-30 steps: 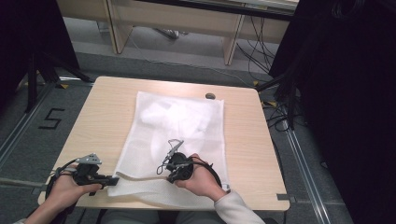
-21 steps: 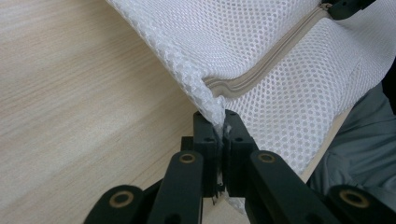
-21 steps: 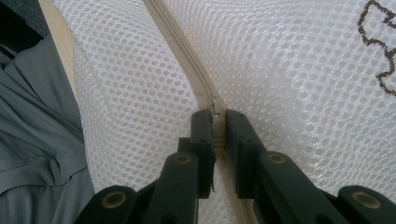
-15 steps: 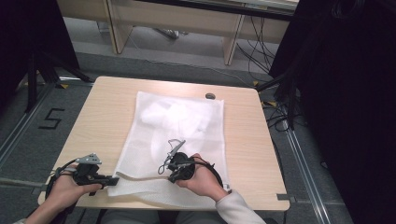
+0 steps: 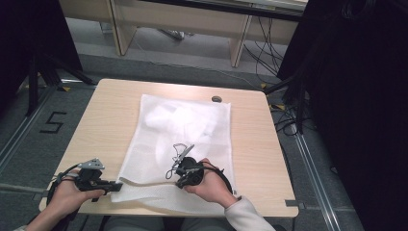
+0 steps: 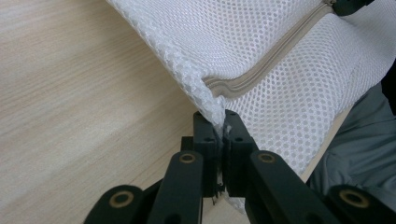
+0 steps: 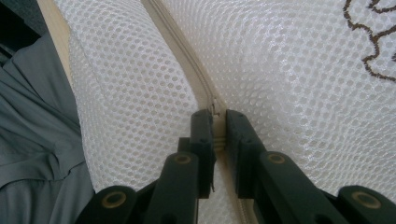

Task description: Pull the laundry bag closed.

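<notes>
A white mesh bag (image 5: 183,125) lies flat on the wooden table (image 5: 106,120), its zipper edge toward the person. My left gripper (image 5: 117,185) is at the bag's near left corner. In the left gripper view my left gripper (image 6: 220,122) is shut on the mesh bag's (image 6: 280,42) corner, where the beige zipper (image 6: 275,60) ends. My right gripper (image 5: 180,178) rests on the bag near its front edge. In the right gripper view my right gripper (image 7: 215,119) is shut on the beige zipper (image 7: 187,60) that runs across the mesh bag (image 7: 303,70).
A small dark round object (image 5: 216,99) sits at the table's far edge. Wooden furniture legs (image 5: 239,45) and cables stand on the floor behind, and black curtains (image 5: 356,96) hang at the right. A thin cable (image 5: 179,150) loops over the bag.
</notes>
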{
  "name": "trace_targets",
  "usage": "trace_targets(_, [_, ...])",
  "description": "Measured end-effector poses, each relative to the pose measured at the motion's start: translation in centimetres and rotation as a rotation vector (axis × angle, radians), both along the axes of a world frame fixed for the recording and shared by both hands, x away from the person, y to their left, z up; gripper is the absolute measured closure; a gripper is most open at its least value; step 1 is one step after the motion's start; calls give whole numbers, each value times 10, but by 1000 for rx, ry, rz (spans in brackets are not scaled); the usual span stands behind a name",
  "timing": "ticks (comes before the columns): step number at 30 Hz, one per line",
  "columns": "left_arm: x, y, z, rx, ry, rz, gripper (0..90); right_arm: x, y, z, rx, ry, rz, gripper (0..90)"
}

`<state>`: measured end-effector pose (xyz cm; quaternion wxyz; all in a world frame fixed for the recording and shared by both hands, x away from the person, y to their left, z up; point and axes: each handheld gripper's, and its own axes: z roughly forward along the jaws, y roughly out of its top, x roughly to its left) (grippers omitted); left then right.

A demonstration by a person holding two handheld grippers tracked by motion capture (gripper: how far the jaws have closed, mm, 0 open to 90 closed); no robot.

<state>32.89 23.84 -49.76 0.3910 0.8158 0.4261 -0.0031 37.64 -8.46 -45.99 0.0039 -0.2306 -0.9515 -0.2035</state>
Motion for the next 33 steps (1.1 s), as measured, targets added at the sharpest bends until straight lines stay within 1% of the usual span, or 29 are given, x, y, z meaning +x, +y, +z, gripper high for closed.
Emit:
trace_targets(1, [0, 0, 0, 6, -2, 4, 856, 0, 0, 0, -2, 1, -2, 825])
trace_targets(3, [0, 0, 0, -2, 2, -1, 857, 0, -1, 0, -4, 2, -2, 825])
trace_targets(5, [0, 0, 0, 2, -3, 0, 856, 0, -3, 0, -2, 1, -5, 825])
trace_targets(7, [0, -1, -1, -5, -9, 9, 856, 1, -5, 0, 0, 7, -13, 825])
trace_targets(8, [0, 0, -1, -6, 0, -1, 856, 1, -5, 0, -4, 10, -18, 825])
trace_targets(9, [0, 0, 0, -6, 0, -3, 856, 1, -6, 0, -2, 6, -13, 824])
trace_targets(10, [0, 0, 0, -4, -4, 2, 857, 0, -6, 1, -4, 9, -22, 825])
trace_targets(11, [0, -1, -1, -15, -13, 13, 857, 0, -6, 1, -2, 10, -14, 825])
trace_targets(12, [0, 0, 0, 0, -2, 6, 857, 0, -6, 1, -2, 10, -14, 825])
trace_targets(14, [0, 0, 0, -6, 2, 0, 856, 1, -7, 1, -3, 3, -10, 825])
trace_targets(16, [0, 0, 0, -6, 1, -3, 857, 1, -8, 1, 0, 13, -15, 825])
trace_targets(19, [0, 0, 0, -8, 3, -1, 856, 1, -10, 1, -1, 12, -18, 825])
trace_targets(20, [0, 0, 0, -4, 0, -2, 856, 1, -10, 1, -2, 9, -16, 825])
trace_targets(21, [0, -1, -1, -10, -12, 9, 856, 1, -10, 1, -4, 9, -16, 824])
trace_targets(22, [0, 0, 0, 1, -3, 3, 856, 1, -11, 1, -6, 10, -20, 825])
trace_targets(23, [0, 0, 0, -7, 3, -1, 856, 1, -11, 1, -2, 14, -16, 825])
trace_targets(33, [0, 0, 0, -7, 3, 0, 857, 1, -16, 3, -4, 9, -28, 825])
